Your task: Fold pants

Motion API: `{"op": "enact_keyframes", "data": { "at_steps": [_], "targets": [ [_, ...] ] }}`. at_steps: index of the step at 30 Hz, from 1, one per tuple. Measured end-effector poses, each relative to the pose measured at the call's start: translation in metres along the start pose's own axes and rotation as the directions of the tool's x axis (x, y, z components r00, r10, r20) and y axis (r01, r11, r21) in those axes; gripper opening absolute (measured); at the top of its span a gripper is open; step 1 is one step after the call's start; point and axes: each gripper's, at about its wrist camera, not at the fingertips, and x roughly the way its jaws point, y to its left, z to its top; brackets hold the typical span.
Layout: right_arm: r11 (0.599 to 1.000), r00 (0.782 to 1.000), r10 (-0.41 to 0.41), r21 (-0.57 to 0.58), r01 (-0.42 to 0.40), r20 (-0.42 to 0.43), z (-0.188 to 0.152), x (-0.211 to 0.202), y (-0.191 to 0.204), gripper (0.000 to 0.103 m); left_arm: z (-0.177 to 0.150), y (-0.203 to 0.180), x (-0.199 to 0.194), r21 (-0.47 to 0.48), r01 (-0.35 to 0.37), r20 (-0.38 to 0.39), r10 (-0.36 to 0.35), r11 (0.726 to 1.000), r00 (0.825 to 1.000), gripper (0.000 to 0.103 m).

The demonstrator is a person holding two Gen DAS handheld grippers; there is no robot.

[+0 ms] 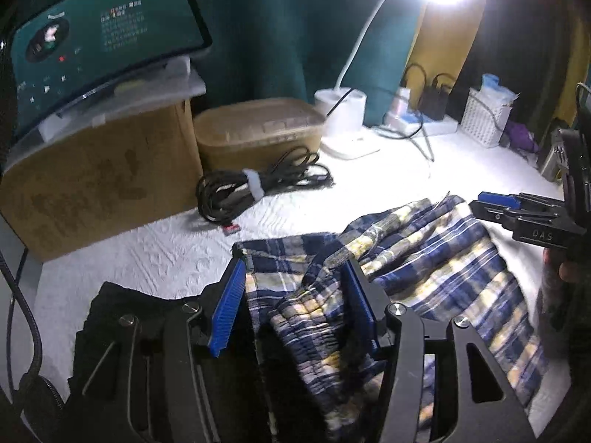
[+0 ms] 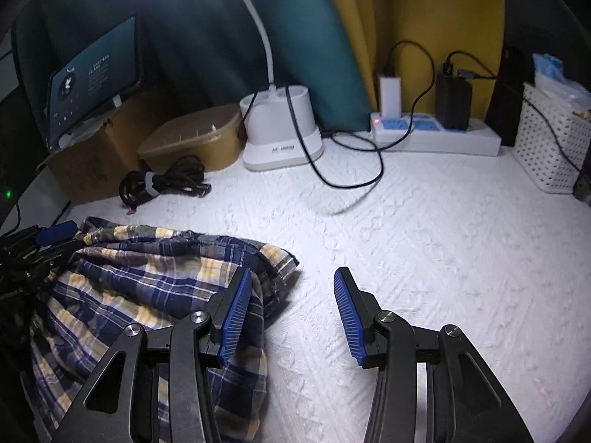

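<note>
The blue, yellow and white plaid pants (image 1: pixel 424 258) lie bunched on the white textured cover (image 1: pixel 166 254). My left gripper (image 1: pixel 295 295) is open with a fold of the pants lying between its blue pads. My right gripper (image 2: pixel 291 310) is open and empty; its left pad sits over the pants' right edge (image 2: pixel 177 277) and its right pad is over bare cover. The right gripper also shows in the left wrist view (image 1: pixel 517 210) at the pants' far right edge. The left gripper shows in the right wrist view (image 2: pixel 40 243) at the far left.
A cardboard box (image 1: pixel 92 184) with a tablet (image 1: pixel 99 40) on it stands at the back left. A tan lidded tub (image 1: pixel 255 133), a coiled black cable (image 1: pixel 258 184), a white lamp base (image 2: pixel 280 129), a power strip (image 2: pixel 436 133) and a white basket (image 2: pixel 550 147) line the back. A loose cable (image 2: pixel 351 181) lies on the cover.
</note>
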Motion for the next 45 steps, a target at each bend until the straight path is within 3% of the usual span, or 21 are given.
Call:
{"op": "enact_keyframes", "data": {
  "at_steps": [4, 9, 16, 20, 23, 30, 38, 45],
  "targets": [
    [1.000, 0.999, 0.000, -0.020, -0.001, -0.035, -0.004, 0.012, 0.004, 0.047, -0.003, 0.004, 0.012, 0.010, -0.017, -0.020, 0.017, 1.000, 1.000, 0.058],
    [0.999, 0.999, -0.023, -0.032, 0.021, -0.039, -0.007, 0.014, 0.004, 0.049, -0.005, 0.016, 0.018, -0.008, -0.024, -0.024, 0.024, 1.000, 0.999, 0.070],
    [0.991, 0.991, -0.129, -0.037, 0.128, -0.045, -0.009, 0.008, -0.003, 0.050, -0.005, 0.019, 0.012, -0.013, -0.034, -0.020, 0.033, 0.999, 0.999, 0.069],
    [0.992, 0.992, -0.125, -0.009, 0.125, -0.030, -0.009, -0.003, -0.008, 0.050, 0.001, 0.025, -0.010, -0.089, 0.036, 0.034, -0.033, 0.995, 0.999, 0.069],
    [0.993, 0.993, -0.119, -0.008, 0.119, -0.006, -0.007, -0.014, -0.003, 0.050, 0.004, 0.024, -0.028, -0.093, 0.041, 0.071, -0.034, 0.995, 0.997, 0.069],
    [0.996, 0.997, -0.080, -0.027, 0.080, 0.009, -0.009, -0.026, 0.019, 0.050, -0.007, 0.013, -0.042, -0.108, 0.131, 0.047, -0.126, 0.986, 0.991, 0.069],
    [0.998, 0.998, -0.054, -0.045, 0.052, -0.027, -0.022, -0.021, 0.034, 0.050, -0.032, 0.008, -0.028, -0.097, 0.052, -0.036, -0.055, 0.994, 0.998, 0.069],
    [0.997, 0.997, -0.066, -0.052, 0.063, -0.046, -0.032, -0.020, 0.032, 0.052, -0.037, 0.008, -0.029, -0.064, 0.013, -0.029, -0.014, 0.998, 0.999, 0.069]
  ]
}}
